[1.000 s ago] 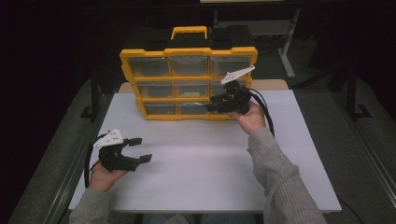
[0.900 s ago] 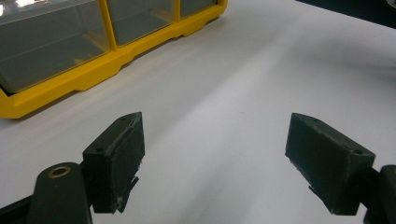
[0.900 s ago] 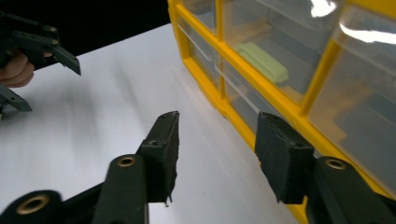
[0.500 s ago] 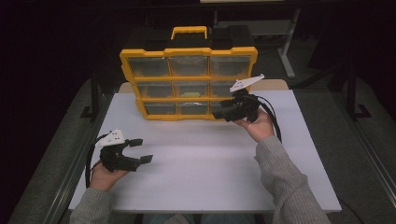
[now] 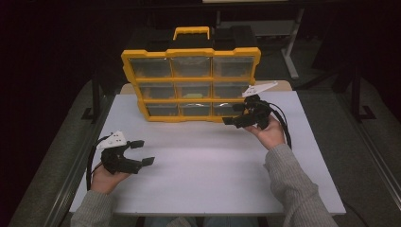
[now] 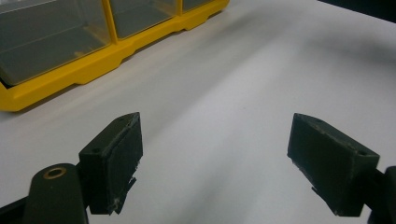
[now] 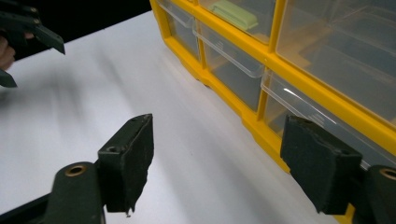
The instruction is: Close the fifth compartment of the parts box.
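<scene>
**Two grippers and one yellow drawer box**

From the high view, we count one yellow drawer box [image 5: 191, 85] standing at the back of the white table [image 5: 208, 179]. It has nine clear drawers, three rows of three, and one yellow handle [image 5: 191, 32] on top. We count two grippers. Our left gripper [image 5: 142, 152] sits near the front left of the table, well apart from the box, and its jaws are spread with nothing in them. Our right gripper [image 5: 232, 114] is just in front of the box's bottom right drawer. A second ago it was up against the front of the box; now it has pulled back and down a little. Its jaws have just been opening, and nothing is between them. The left gripper stayed where it was. A cable [image 5: 283, 127] loops beside the right hand.

In the left gripper view, we see two black pads [image 6: 114, 161] wide apart over bare table, holding nothing. The bottom edge of the box [image 6: 60, 77] is far off at the top left.

In the right gripper view, the two pads [image 7: 128, 156] are also wide apart and empty. The box [image 7: 261, 88] is close on the right side, with a green thing [image 7: 236, 14] lying in one drawer. The other gripper [image 7: 23, 28] is far off at the top left.
</scene>
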A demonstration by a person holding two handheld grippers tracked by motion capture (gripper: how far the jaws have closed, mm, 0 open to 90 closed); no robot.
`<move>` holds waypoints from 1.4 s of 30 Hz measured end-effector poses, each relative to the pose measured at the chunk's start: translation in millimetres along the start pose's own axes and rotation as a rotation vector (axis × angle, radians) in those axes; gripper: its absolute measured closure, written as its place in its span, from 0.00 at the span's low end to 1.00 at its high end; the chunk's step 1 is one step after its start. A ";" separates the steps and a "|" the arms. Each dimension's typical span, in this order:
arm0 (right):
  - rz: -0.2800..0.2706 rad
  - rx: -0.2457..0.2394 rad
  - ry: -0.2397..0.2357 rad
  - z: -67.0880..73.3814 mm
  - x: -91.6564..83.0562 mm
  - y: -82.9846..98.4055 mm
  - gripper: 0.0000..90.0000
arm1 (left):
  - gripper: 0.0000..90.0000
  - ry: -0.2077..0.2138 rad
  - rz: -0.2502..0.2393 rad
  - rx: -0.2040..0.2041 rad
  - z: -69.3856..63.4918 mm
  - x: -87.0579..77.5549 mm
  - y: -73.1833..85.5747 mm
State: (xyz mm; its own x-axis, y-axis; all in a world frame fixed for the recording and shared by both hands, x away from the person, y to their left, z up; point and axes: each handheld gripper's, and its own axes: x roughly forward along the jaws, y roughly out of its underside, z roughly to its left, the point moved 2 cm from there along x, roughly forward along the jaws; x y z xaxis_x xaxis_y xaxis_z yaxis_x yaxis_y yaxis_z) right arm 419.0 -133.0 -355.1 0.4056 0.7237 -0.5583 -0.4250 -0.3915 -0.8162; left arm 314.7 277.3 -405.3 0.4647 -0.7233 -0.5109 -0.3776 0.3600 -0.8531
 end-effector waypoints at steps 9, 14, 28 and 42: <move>0.005 0.014 0.043 -3.2 -9.3 13.2 0.22 | 0.19 0.003 -0.002 -0.010 1.8 -0.6 1.6; -0.004 0.032 0.060 -8.4 -15.5 23.0 0.18 | 0.19 0.001 0.004 -0.015 2.9 -0.2 2.6; -0.001 0.054 0.112 -12.8 -34.7 50.0 0.15 | 0.17 -0.014 0.000 -0.029 3.5 1.4 4.4; -0.003 0.062 0.136 -9.2 -47.7 70.7 0.15 | 0.17 -0.021 -0.004 -0.054 3.6 0.5 7.7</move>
State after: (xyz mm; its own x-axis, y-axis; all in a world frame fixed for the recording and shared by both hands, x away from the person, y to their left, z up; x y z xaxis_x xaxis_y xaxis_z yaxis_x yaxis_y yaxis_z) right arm 377.1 -200.4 -387.5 0.5115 0.6393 -0.5741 -0.4710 -0.3502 -0.8096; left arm 314.9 281.8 -412.5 0.4826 -0.7118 -0.5104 -0.4180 0.3250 -0.8483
